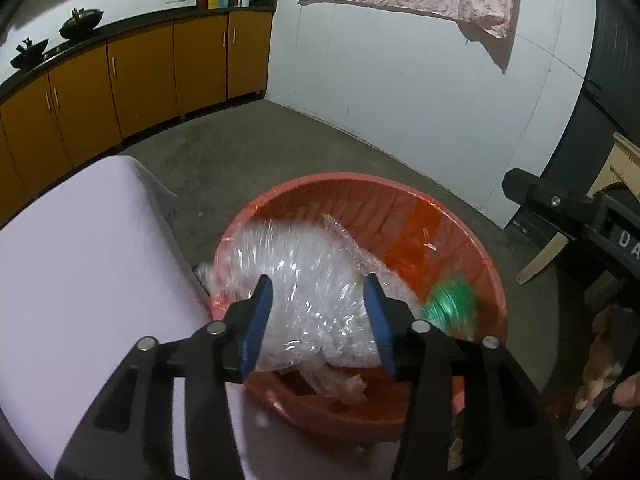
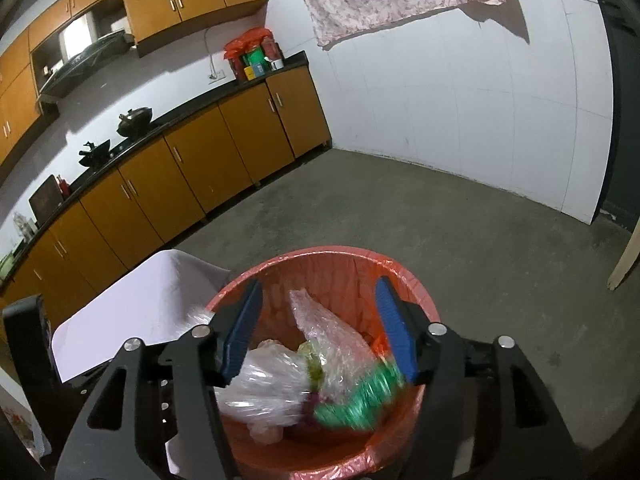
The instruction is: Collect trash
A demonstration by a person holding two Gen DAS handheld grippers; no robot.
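An orange-lined round trash bin [image 1: 472, 232] stands on the floor beside a table. A crumpled clear plastic bundle [image 1: 304, 272] lies across its near-left rim and reaches inside. My left gripper [image 1: 318, 284] is open just above it, blue pads either side of the plastic and not pressing on it. A green wrapper [image 1: 450, 304] shows blurred inside the bin to the right. From the right wrist view, my right gripper [image 2: 318, 286] hovers open over the bin [image 2: 424, 304], above the clear plastic [image 2: 260, 384], with the blurred green wrapper [image 2: 360, 396] below its right finger.
A table with a pale cloth [image 1: 80, 280] touches the bin's left side. Orange cabinets [image 2: 200, 168] with a dark counter line the far left wall. A wooden stick [image 1: 540, 256] leans at the right. A person's hand [image 1: 624, 392] is at the right edge. Grey concrete floor lies beyond.
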